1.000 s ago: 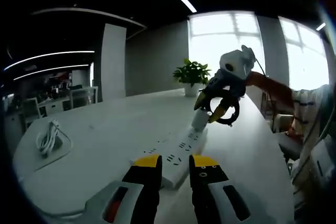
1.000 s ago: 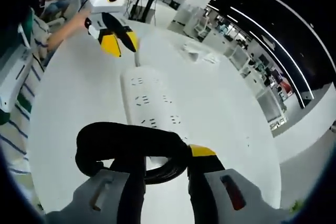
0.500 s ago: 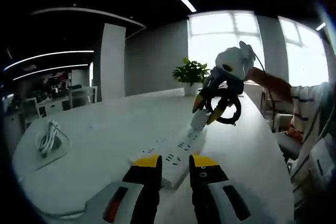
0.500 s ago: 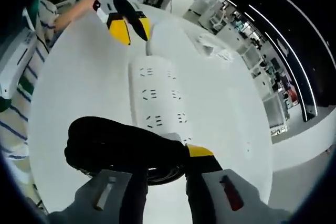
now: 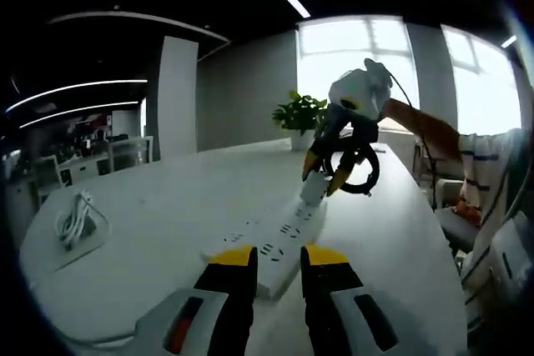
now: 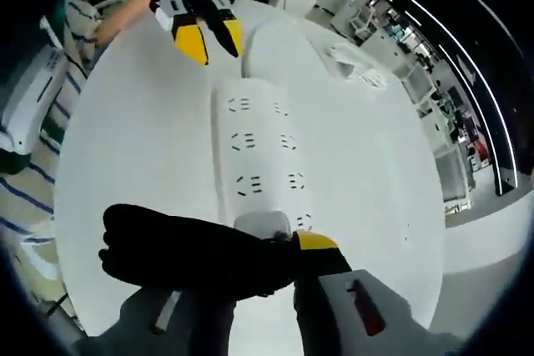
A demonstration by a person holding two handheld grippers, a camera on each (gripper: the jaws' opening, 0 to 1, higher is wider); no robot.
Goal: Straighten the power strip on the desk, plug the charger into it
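Since the earlier frame the right gripper [image 5: 327,174], jaws clamped on the white boxy charger [image 6: 262,224] and its black coiled cable [image 6: 183,252], has lowered onto the long white power strip [image 6: 260,152] lying on the white surface [image 6: 133,131]; the left gripper [image 6: 207,39], jaws slightly parted and empty, should steady the strip's other end during a straight push.

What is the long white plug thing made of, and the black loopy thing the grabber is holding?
The power strip looks like hard white plastic: smooth, matte, with neatly cut socket slots. The black cable coil held in the right gripper looks like rubbery plastic, since it bends into loops with a dull sheen. Its white charger seems plastic too.
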